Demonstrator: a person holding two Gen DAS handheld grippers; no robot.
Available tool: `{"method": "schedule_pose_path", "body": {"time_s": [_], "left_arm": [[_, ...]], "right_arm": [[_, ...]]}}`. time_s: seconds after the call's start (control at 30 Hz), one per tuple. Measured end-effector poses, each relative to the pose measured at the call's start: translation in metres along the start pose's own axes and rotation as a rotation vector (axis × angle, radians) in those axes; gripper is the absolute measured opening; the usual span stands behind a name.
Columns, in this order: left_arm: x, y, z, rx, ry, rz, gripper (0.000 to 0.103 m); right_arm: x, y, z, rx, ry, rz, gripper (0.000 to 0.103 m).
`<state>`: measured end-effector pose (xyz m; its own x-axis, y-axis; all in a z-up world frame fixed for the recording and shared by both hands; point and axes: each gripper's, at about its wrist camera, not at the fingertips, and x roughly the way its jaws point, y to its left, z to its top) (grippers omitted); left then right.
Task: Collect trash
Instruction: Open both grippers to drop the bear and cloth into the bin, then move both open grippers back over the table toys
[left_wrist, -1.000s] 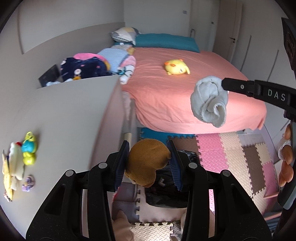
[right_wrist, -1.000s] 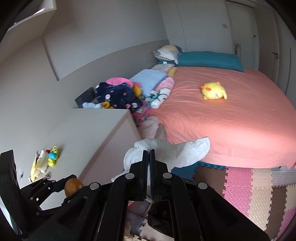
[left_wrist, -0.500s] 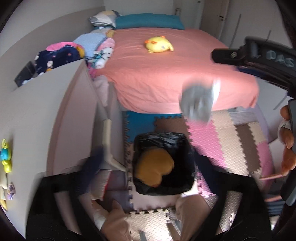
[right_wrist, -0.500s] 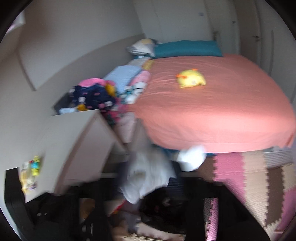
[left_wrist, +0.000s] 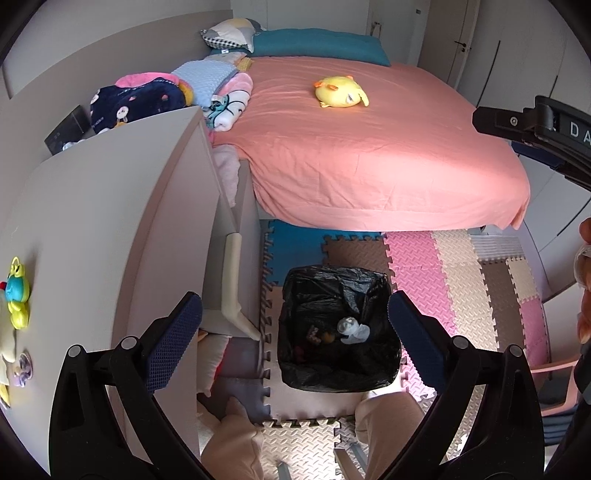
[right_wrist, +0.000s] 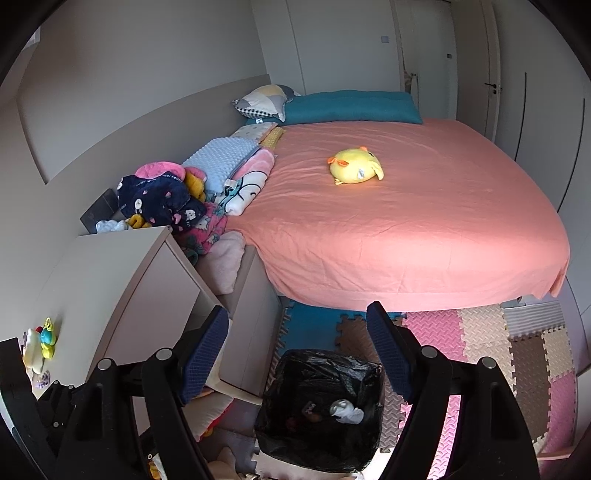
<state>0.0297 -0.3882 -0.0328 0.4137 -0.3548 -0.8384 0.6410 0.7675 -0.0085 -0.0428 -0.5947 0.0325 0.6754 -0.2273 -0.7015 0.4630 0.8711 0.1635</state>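
Bedroom scene. The floor (left_wrist: 461, 280) is covered in interlocking foam mats, pink, cream, brown and a blue one by the bed. The bed (left_wrist: 369, 155) has a salmon-pink sheet, a teal pillow (left_wrist: 317, 42) at the head and a yellow plush chick (left_wrist: 340, 92) lying on top. A heap of folded blankets and plush stuff (left_wrist: 177, 92) is stacked along the bed's left side. A pale grey bench (left_wrist: 92, 229) sits left of that, with a small colourful toy (left_wrist: 16, 293) near its edge.

On the mat at the foot of the bench stands the trash bin (left_wrist: 338, 332), lined with a black bag. Down at the bottom you can see a whitish crumpled cloth (left_wrist: 352, 328) plus some small dark and orange bits I can't really make out.

Left tongs (left_wrist: 295, 328) are angled steeply down right over the bin, spread about as wide as they go, blue pads on either side of the bin's rim in the view, holding nothing. Right tongs (right_wrist: 297, 354) also tilt down toward the bin from a bit further back, spread wide too, nothing between them. In the left view the right tongs poke in at the upper right edge, with fingers of the person's hand (left_wrist: 583, 288) visible below. The person's knees in beige trousers (left_wrist: 388, 424) are just in front of the bin.
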Motion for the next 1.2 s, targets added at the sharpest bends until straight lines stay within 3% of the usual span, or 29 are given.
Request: {"method": "schedule_pose_path", "body": {"time_s": [0.4,1.2], "left_arm": [[-0.018,0.039,-0.019,-0.069,-0.018,0.026,0.097],[-0.073,0.150,-0.078,-0.235,-0.056,0.152,0.097]], "right_arm": [[-0.004,0.047,-0.009,-0.064,0.002,0.045,0.078],[0.002,0.184,-0.051,-0.243,0.048,0.199,0.078]]}}
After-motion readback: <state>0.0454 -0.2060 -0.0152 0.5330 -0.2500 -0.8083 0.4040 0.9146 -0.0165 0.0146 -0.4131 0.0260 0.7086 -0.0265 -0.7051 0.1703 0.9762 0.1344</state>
